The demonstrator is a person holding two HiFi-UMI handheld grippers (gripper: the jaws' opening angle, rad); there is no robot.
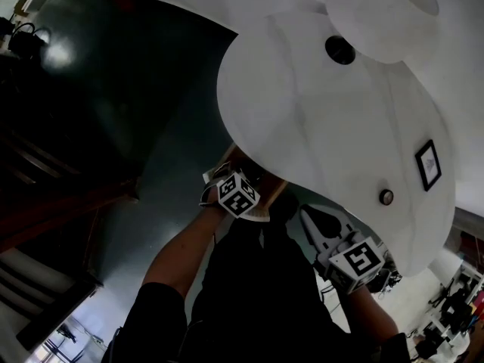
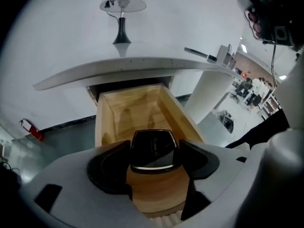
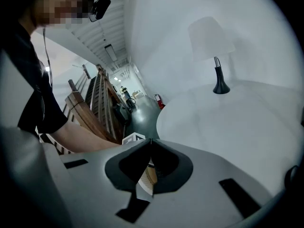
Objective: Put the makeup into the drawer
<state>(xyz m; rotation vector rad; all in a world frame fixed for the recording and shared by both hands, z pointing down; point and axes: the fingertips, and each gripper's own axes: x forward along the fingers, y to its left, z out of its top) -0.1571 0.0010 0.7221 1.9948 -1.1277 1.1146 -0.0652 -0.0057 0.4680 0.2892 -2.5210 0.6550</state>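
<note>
**Compact in the left claw, over the open drawer**

In the left gripper view, my left claw [image 2: 154, 144] is clamped on the makeup: a dark, glossy compact [image 2: 154, 152] with a thin gold edge. It sits flat between the two black pads, one pad against each of its sides. The jaws stand wide, filled by the compact's width.

The compact is above the near end of the wooden drawer [image 2: 102, 122]. The drawer is pulled out from under the curved rim of the white bench [image 2: 142, 64], and the part of its pale wood floor that I can see is bare. I cannot tell whether the compact touches the wood below it.

A lamp [image 2: 122, 13] with a white shade and a dark stem stands on the bench behind the drawer.

My right claw [image 3: 150, 141] is closed, its black tips meeting with nothing between them. It points across the bench top [image 3: 237, 122] toward the same lamp [image 3: 213, 46].

From the head view I look steeply down on the rounded bench [image 1: 302, 127] over a dark green floor [image 1: 113, 89]. The left claw's marker cube [image 1: 238, 195] is at the bench's near edge, where a little of the drawer's wood shows. The right claw's marker cube [image 1: 355, 262] is off to the right, apart from it. A small dark framed card [image 1: 428, 165] lies further right on the bench.
</note>
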